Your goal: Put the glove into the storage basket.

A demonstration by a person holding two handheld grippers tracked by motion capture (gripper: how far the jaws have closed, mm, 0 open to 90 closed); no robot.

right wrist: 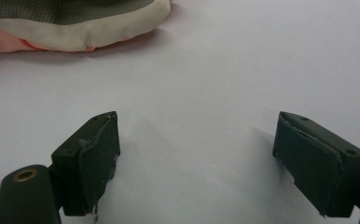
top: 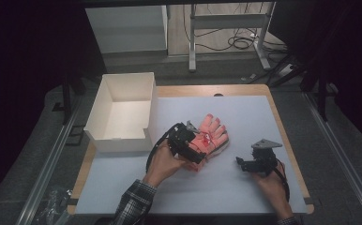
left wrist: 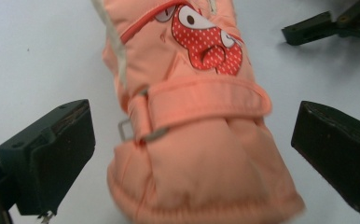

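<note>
Left forearm enters from six o'clock, plaid sleeve [top: 131, 202], angling toward one o'clock. Left hand [top: 162, 164] grips the left gripper [left wrist: 194, 154] near table centre; jaws spread wide. Right hand [top: 269, 180] at four o'clock, wrist coming in from five o'clock. Right gripper [right wrist: 197, 161] points toward nine o'clock, jaws wide apart, low over the surface.

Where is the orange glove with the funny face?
In the high view the glove lies near the middle of the white table, right of the white box. The left claw, open, straddles its cuff; the right claw waits beside it.
</note>
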